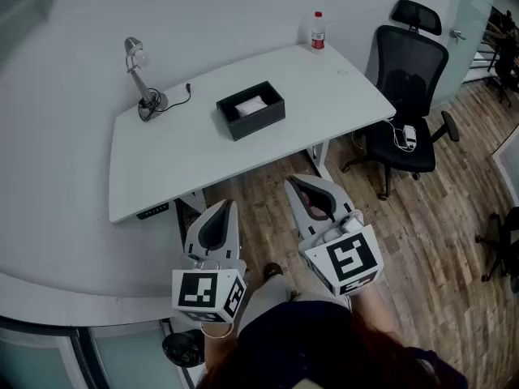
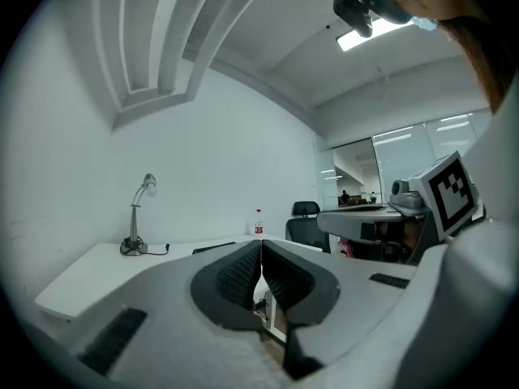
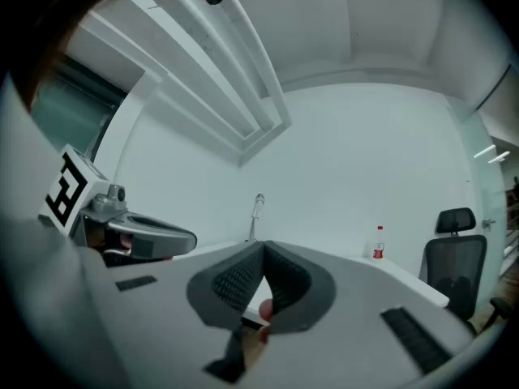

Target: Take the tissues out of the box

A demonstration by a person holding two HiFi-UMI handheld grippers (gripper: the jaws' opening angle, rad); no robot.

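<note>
I hold the left gripper [image 1: 226, 207] and right gripper [image 1: 292, 181] pinched closed and empty, off the table [image 1: 178, 156]. The box [image 1: 250, 111] walls hide most of the tissues [image 1: 251, 104].

Right gripper [image 3: 263, 252]: jaws together, ribbed dark pads meeting at the tips, nothing between them. It points level towards a white wall. Left gripper [image 3: 190, 238] shows at the left edge, side-on, its marker cube [image 3: 68, 188] raised behind it. Past the jaw tips stands a desk lamp [image 3: 257, 209]. To the right are a small bottle [image 3: 378, 244] with red cap and a black office chair [image 3: 452, 266], apart.
</note>
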